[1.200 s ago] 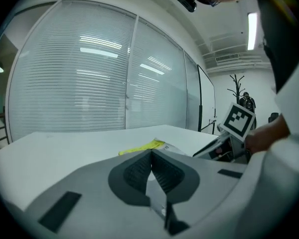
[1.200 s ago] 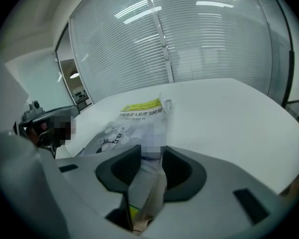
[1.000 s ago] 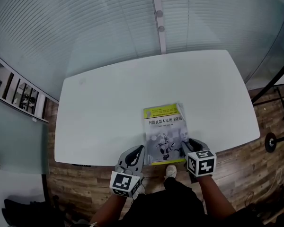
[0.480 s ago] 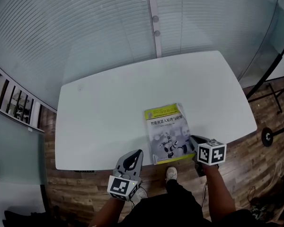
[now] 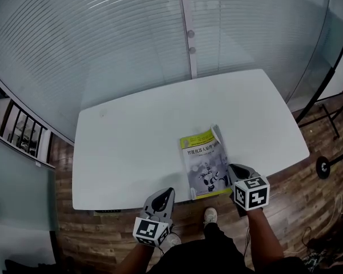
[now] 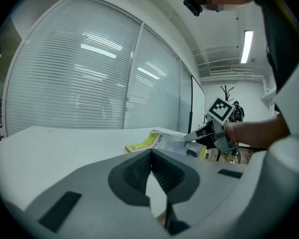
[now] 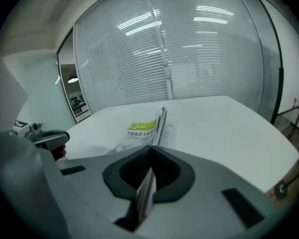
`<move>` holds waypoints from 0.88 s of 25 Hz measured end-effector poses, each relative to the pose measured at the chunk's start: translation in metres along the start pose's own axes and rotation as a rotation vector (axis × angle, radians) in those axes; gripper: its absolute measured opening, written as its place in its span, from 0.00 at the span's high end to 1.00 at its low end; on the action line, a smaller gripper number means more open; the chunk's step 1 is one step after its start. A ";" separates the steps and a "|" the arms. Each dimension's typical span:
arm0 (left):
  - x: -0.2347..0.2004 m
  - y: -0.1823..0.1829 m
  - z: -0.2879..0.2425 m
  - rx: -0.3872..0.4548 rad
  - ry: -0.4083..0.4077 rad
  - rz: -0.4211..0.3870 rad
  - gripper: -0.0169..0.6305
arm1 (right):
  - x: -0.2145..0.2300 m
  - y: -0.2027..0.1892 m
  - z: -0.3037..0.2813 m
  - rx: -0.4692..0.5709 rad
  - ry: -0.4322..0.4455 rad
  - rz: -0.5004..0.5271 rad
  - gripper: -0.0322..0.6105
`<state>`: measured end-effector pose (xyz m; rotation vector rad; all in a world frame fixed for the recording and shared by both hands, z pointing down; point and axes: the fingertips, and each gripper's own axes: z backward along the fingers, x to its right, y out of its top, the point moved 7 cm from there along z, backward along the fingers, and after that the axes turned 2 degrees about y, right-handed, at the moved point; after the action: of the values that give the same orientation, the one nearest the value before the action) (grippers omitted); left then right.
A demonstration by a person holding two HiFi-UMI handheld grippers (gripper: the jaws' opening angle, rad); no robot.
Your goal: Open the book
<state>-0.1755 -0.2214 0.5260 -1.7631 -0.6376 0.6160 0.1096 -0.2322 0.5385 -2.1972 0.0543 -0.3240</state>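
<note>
A book (image 5: 204, 161) with a yellow and grey cover lies near the front edge of the white table (image 5: 131, 147). My right gripper (image 5: 231, 173) is at its near right corner. Its jaws are closing tight on the edge of the cover, which stands up thin between the pads in the right gripper view (image 7: 152, 151). The cover's right side is raised off the pages below, as far as the far corner (image 7: 162, 111). My left gripper (image 5: 164, 194) hangs just off the table's front edge, left of the book, shut and empty (image 6: 150, 153). From there the book (image 6: 154, 141) and the right gripper (image 6: 192, 136) show ahead.
Glass walls with blinds (image 5: 137, 33) run behind the table. Wooden floor (image 5: 103, 233) lies under the front edge. A black stand (image 5: 326, 167) is on the floor at right. The person's shoe (image 5: 209, 214) shows below the table edge.
The right jaws closed on the cover's edge and rose, lifting that side of the cover. The left gripper drew back from the table edge toward the person.
</note>
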 end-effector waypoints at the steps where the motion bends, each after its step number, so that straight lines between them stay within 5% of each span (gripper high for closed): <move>1: -0.001 0.000 0.002 -0.001 0.001 0.005 0.96 | -0.006 0.002 0.001 0.003 -0.010 0.032 0.94; 22: -0.047 -0.026 0.099 0.027 0.071 0.014 0.96 | -0.167 0.003 -0.017 0.011 -0.056 0.475 0.94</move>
<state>-0.2798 -0.1796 0.5302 -1.7572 -0.5666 0.5668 -0.0555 -0.2214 0.5097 -2.1024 0.5315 0.0044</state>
